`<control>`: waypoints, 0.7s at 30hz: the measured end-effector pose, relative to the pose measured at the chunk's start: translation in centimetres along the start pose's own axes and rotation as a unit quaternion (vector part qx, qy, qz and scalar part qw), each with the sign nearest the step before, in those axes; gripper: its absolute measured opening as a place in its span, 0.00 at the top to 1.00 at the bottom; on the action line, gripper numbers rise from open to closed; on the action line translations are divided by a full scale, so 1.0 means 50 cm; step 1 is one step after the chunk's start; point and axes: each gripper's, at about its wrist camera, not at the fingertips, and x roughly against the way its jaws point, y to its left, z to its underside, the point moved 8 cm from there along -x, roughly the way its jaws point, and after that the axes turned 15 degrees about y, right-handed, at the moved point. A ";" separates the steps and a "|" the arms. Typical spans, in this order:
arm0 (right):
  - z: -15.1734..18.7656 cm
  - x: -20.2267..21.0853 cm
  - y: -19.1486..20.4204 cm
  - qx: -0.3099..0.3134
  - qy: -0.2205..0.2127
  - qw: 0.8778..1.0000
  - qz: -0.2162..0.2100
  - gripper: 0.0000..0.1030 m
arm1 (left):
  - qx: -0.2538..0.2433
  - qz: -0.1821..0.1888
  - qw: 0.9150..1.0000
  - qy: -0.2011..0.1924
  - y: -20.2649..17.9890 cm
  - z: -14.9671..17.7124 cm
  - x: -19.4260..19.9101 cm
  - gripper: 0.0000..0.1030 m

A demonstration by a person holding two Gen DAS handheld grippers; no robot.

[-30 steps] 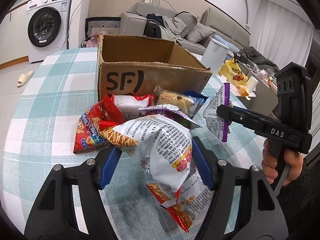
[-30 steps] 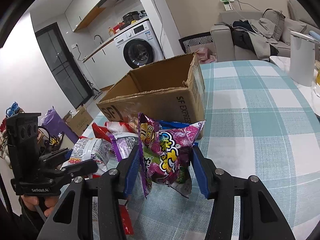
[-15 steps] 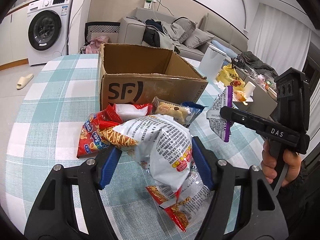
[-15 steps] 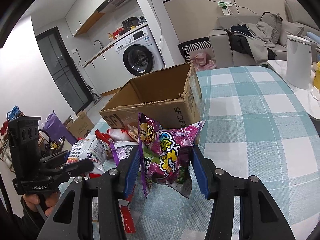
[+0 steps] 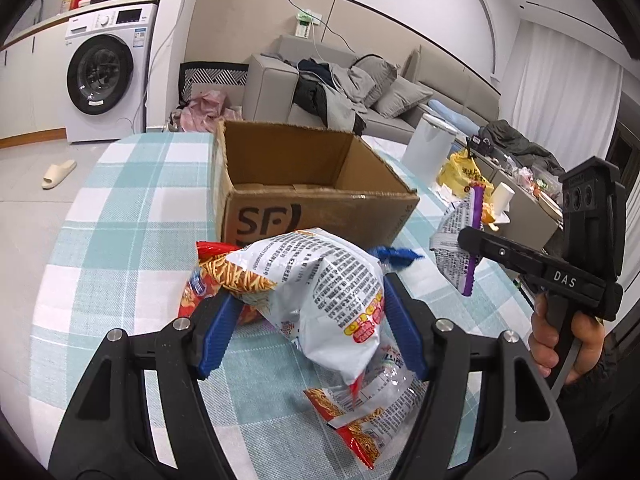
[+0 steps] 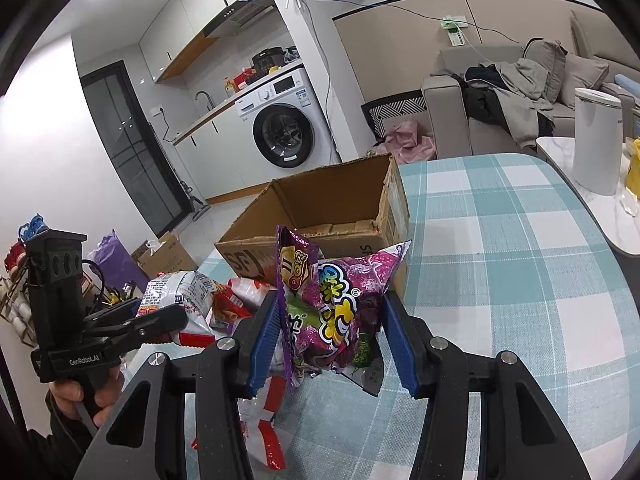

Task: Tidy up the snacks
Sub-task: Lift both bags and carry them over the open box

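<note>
My left gripper is shut on a puffy white snack bag printed with orange sticks, held off the checked table. My right gripper is shut on a purple snack bag, also lifted. An open cardboard box marked SF stands just beyond both bags, with a bare floor inside. In the left wrist view the right gripper hangs right of the box with the purple bag. In the right wrist view the left gripper and its white bag are at the left.
Loose snacks lie before the box: a red bag, a flat noodle pack, a blue wrapper. A white canister, a yellow bag and a paper cup sit at the right. The table edge curves at left.
Both grippers have risen with their bags still held. The box's inside shows more, and the snack pile on the table has dropped lower behind the white bag.
</note>
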 end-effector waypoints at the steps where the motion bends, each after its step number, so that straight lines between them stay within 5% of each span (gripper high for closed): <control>1: -0.002 0.002 0.002 0.002 -0.002 1.000 0.000 0.50 | 0.001 -0.001 1.000 -0.002 -0.001 -0.004 0.004 0.35; 21: -0.064 0.003 0.048 0.025 -0.015 1.000 -0.008 0.50 | 0.000 -0.012 0.999 -0.036 -0.020 -0.088 0.040 0.35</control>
